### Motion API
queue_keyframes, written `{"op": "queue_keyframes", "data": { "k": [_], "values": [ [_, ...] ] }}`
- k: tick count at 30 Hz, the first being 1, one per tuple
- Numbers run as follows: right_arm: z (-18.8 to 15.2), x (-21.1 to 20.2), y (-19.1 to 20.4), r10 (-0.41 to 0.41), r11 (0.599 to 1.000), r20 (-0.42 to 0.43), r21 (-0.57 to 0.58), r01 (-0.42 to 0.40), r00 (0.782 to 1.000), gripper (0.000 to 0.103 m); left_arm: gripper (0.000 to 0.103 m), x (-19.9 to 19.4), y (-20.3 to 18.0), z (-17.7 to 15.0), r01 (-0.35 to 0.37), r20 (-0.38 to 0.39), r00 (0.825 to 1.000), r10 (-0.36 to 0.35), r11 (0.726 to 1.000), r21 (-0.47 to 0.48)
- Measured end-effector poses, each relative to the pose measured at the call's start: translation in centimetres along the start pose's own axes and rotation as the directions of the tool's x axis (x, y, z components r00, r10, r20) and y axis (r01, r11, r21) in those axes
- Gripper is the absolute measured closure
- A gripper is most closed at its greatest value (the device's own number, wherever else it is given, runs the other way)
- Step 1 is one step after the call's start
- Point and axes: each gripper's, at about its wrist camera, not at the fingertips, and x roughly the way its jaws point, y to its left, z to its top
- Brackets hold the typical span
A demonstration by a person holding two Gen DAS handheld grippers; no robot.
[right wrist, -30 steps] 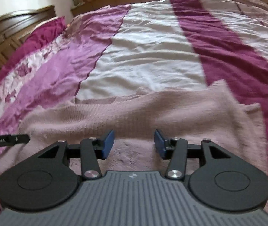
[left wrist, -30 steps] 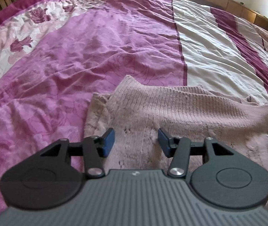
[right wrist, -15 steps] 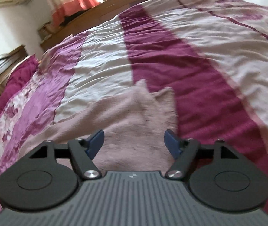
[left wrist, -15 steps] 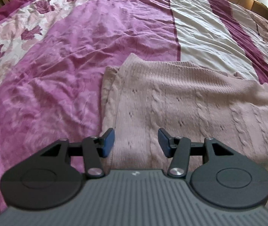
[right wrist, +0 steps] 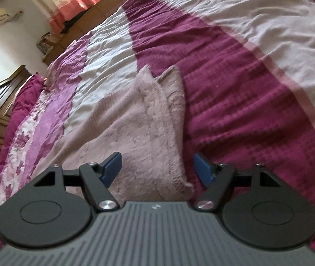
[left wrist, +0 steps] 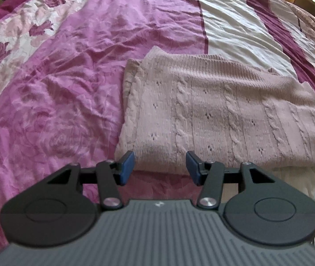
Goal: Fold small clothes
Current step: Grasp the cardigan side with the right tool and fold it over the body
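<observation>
The pink cable-knit sweater (left wrist: 219, 115) lay folded into a rough rectangle on the bed, across the purple, white and maroon bands of the bedspread (left wrist: 64, 84). Its right end was not square: in the right wrist view two layers (right wrist: 157, 102) ended in separate points, one peeking out beside the other, and the near corner curled slightly.

The left claw (left wrist: 159, 166) hovered at the sweater's near left edge with its blue pads apart and nothing between them. The right claw (right wrist: 157, 168) stood wider, its pads to either side of the near right corner but not pressing on it.

The main risk, as I judged it, was a pinch that caught only the top layer. The knit looked thick and loose, so a shallow bite could peel one layer off and undo the fold beneath. A bite too deep could also take up the wrinkled bedspread and drag it along. With the right-end layers already staggered, another fold would likely carry the mismatch on and leave a lopsided bundle. Uneven lifting by the two hands could stretch the soft knit and skew its edges.
</observation>
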Motion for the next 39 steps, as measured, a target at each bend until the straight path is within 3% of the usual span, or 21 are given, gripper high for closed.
{"op": "queue_keyframes", "data": {
  "k": [5, 12, 14, 18, 21, 28, 39],
  "values": [
    [-0.1, 0.8, 0.4, 0.044, 0.999, -0.032, 0.006, -0.044, 0.999, 0.025, 0.050, 0.5, -0.2, -0.3, -0.013, -0.028, 1.000, 0.012, 1.000, -0.004],
    [-0.1, 1.9, 0.1, 0.082, 0.996, -0.008, 0.046, -0.081, 0.997, 0.025, 0.050, 0.9, -0.2, -0.4, -0.031, -0.056, 0.998, 0.030, 0.999, -0.015],
    [-0.1, 2.1, 0.3, 0.084, 0.995, 0.003, 0.049, -0.084, 0.996, 0.032, 0.050, 1.0, -0.2, -0.4, -0.035, -0.059, 0.998, 0.034, 0.999, -0.016],
    [-0.1, 2.4, 0.1, 0.084, 0.994, 0.008, 0.069, -0.085, 0.996, 0.060, 0.050, 1.0, -0.2, -0.5, -0.044, -0.064, 0.997, 0.043, 0.999, -0.012],
    [-0.1, 2.4, 0.0, 0.104, 0.991, 0.010, 0.082, -0.105, 0.995, 0.067, 0.050, 1.0, -0.1, -0.4, -0.044, -0.064, 0.997, 0.043, 0.999, -0.014],
    [0.1, 2.0, -0.5, 0.155, 0.977, 0.044, 0.140, -0.159, 0.987, 0.072, 0.050, 0.9, -0.3, -0.4, -0.053, -0.061, 0.997, 0.053, 0.999, 0.002],
    [1.1, 1.1, 1.5, 0.208, 0.971, 0.088, 0.105, -0.217, 0.974, 0.074, 0.050, 1.0, -0.3, -0.4, -0.053, -0.060, 0.997, 0.053, 0.999, 0.008]
  ]
}}
